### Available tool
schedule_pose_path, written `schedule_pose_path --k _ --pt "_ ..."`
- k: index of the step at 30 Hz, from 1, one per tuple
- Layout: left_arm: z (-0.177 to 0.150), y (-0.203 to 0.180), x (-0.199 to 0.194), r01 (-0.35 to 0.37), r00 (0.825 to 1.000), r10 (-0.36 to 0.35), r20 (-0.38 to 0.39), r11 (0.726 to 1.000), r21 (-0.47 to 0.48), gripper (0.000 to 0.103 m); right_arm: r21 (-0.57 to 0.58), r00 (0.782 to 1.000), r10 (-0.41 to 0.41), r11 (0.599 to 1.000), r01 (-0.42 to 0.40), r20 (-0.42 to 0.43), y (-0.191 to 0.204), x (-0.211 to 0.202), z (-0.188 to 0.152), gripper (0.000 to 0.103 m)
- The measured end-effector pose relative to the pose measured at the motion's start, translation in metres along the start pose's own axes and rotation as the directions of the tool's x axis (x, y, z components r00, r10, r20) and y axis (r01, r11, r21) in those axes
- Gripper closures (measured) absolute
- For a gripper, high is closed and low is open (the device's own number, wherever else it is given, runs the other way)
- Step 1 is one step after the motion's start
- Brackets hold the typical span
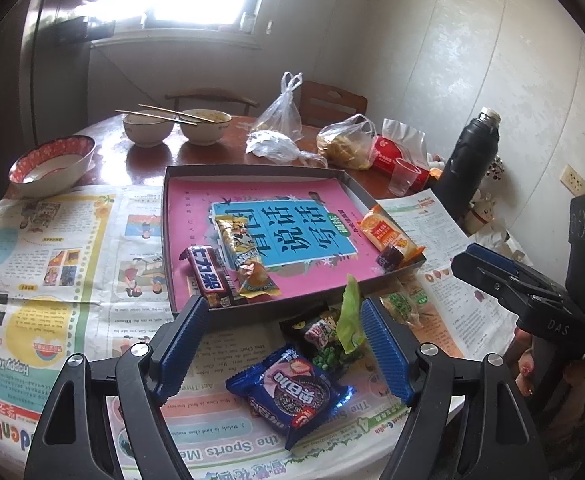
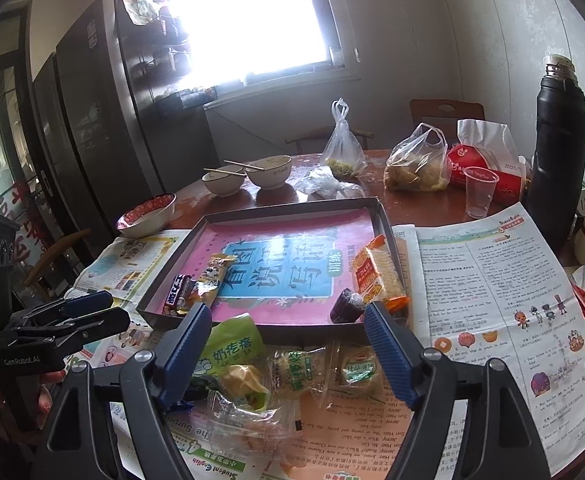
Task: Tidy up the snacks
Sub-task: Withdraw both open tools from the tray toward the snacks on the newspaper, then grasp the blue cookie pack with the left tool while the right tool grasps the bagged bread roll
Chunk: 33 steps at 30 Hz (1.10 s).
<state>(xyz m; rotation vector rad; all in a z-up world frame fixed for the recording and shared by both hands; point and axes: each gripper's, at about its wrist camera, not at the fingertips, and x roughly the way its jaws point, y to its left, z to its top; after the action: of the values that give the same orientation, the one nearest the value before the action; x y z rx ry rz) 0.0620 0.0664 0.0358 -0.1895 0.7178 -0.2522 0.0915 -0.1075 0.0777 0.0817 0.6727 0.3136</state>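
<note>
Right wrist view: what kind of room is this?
Most likely a home dining or kitchen area: a wooden dining table with used bowls and chopsticks, a tall dark refrigerator beside the window, and a black thermos.

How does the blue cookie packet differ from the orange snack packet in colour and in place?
The blue cookie packet is blue and purple; the orange snack packet is orange. The blue cookie packet lies on the newspaper, outside the tray; the orange snack packet lies inside the tray, along its right wall. Both are sealed.

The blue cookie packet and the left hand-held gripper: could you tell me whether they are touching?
Apart. The left wrist view shows the blue cookie packet on newspaper between the open left hand-held gripper, clear of both pads.
</note>
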Motion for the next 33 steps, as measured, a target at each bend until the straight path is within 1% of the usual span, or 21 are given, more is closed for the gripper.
schedule_pose_path --k 3,7,17,24,30,33 --pt "-0.002 -0.002 0.001 0.004 1.0 -0.004 -0.014 1.0 0.005 0.022 -0.006 1.0 0.001 1.0 -0.001 0.002 0.001 -0.002 -0.001 0.019" --pt "-0.008 -0.005 0.006 0.007 0.999 -0.006 -0.045 1.0 0.022 0.021 -0.015 1.0 0.008 1.0 -0.008 -0.006 0.002 -0.002 -0.003 0.017" --pt "-0.022 -0.006 0.013 0.007 0.995 -0.003 -0.099 0.999 0.039 0.021 -0.015 1.0 0.011 1.0 -0.011 -0.02 0.003 -0.002 -0.008 0.017" --pt "-0.024 -0.009 0.011 0.016 0.995 -0.009 -0.103 0.998 0.066 0.021 -0.012 0.999 0.017 1.0 -0.018 -0.031 0.002 -0.002 -0.011 0.016" --pt "-0.028 -0.015 0.012 0.027 0.993 -0.015 -0.119 0.994 0.105 0.021 -0.036 0.998 0.029 0.999 -0.031 -0.062 0.01 0.001 -0.02 0.016" --pt "-0.032 -0.019 0.016 0.04 0.99 -0.02 -0.142 0.99 0.138 0.021 -0.035 0.996 0.04 0.998 -0.043 -0.078 0.011 0.003 -0.026 0.016"
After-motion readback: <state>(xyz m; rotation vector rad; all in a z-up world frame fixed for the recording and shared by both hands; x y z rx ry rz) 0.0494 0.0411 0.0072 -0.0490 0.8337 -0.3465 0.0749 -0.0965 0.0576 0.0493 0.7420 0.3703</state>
